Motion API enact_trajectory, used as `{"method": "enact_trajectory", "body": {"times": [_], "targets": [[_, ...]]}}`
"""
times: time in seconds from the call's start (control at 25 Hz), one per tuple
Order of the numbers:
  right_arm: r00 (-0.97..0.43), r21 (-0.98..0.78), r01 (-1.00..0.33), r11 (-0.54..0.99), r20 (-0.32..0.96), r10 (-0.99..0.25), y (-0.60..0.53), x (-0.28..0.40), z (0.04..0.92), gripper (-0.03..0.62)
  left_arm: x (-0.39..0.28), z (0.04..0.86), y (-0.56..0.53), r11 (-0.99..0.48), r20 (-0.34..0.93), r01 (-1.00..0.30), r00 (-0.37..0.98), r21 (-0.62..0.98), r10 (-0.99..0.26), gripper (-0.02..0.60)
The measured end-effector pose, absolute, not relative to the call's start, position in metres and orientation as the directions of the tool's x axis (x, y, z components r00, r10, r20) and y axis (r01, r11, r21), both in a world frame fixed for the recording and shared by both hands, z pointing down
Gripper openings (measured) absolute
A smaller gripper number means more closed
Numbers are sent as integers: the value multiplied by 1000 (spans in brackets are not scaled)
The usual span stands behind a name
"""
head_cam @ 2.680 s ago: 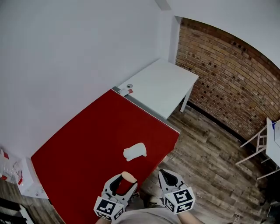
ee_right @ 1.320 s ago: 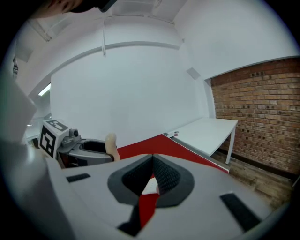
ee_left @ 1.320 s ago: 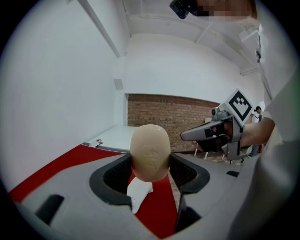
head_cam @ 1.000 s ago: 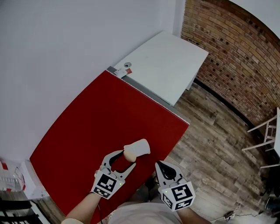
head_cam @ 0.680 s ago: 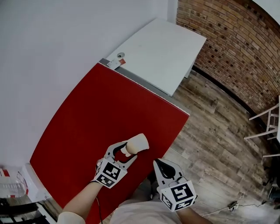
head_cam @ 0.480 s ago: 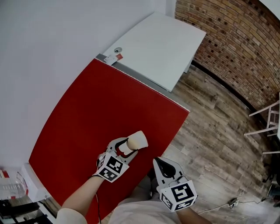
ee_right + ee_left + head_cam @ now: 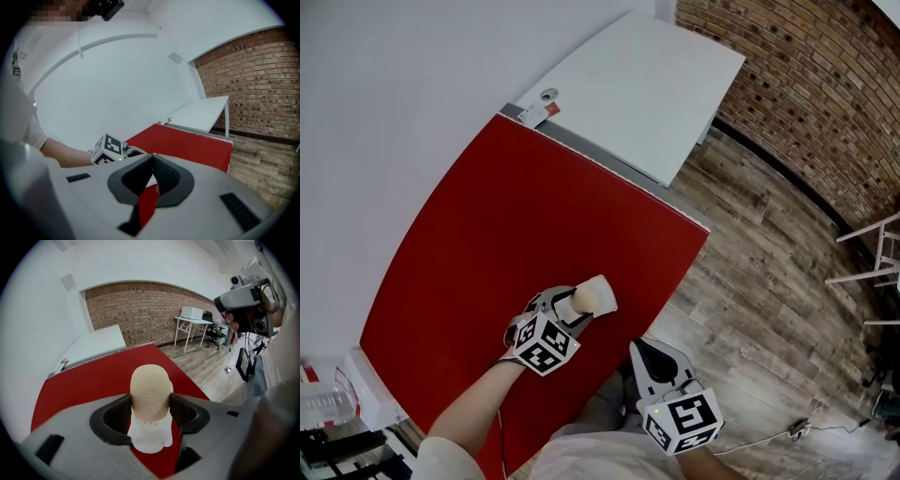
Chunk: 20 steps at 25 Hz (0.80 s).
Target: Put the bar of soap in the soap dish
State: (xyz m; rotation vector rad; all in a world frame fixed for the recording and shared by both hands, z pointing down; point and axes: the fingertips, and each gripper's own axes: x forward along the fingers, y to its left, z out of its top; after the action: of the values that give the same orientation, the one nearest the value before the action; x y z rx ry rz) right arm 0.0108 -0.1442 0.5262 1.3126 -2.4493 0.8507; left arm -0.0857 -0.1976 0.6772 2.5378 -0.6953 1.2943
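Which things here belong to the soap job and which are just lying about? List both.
Job: bar of soap, gripped in the left claw; white soap dish beneath it; red table.
Lying about: right claw, shut and empty; white table; small red-and-white item on it.

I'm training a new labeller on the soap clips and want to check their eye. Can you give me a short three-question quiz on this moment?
1. Short answer: which tongs grip the bar of soap?
2. Multiple choice: the white soap dish lies on
A. the red table
B. the white table
C. the wooden floor
3. True or false: the right tongs are shut with nothing between them.

Key
1. The left tongs, closed on the soap's two sides.
2. A
3. True
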Motion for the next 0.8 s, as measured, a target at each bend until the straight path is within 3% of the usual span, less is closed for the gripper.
{"method": "enact_trajectory", "body": {"times": [0.8], "targets": [[-568,-423,-816,393,462,-682,-151,12,539,6,-92,711,-192,-898,878,-439,444,38,-180,261]]}}
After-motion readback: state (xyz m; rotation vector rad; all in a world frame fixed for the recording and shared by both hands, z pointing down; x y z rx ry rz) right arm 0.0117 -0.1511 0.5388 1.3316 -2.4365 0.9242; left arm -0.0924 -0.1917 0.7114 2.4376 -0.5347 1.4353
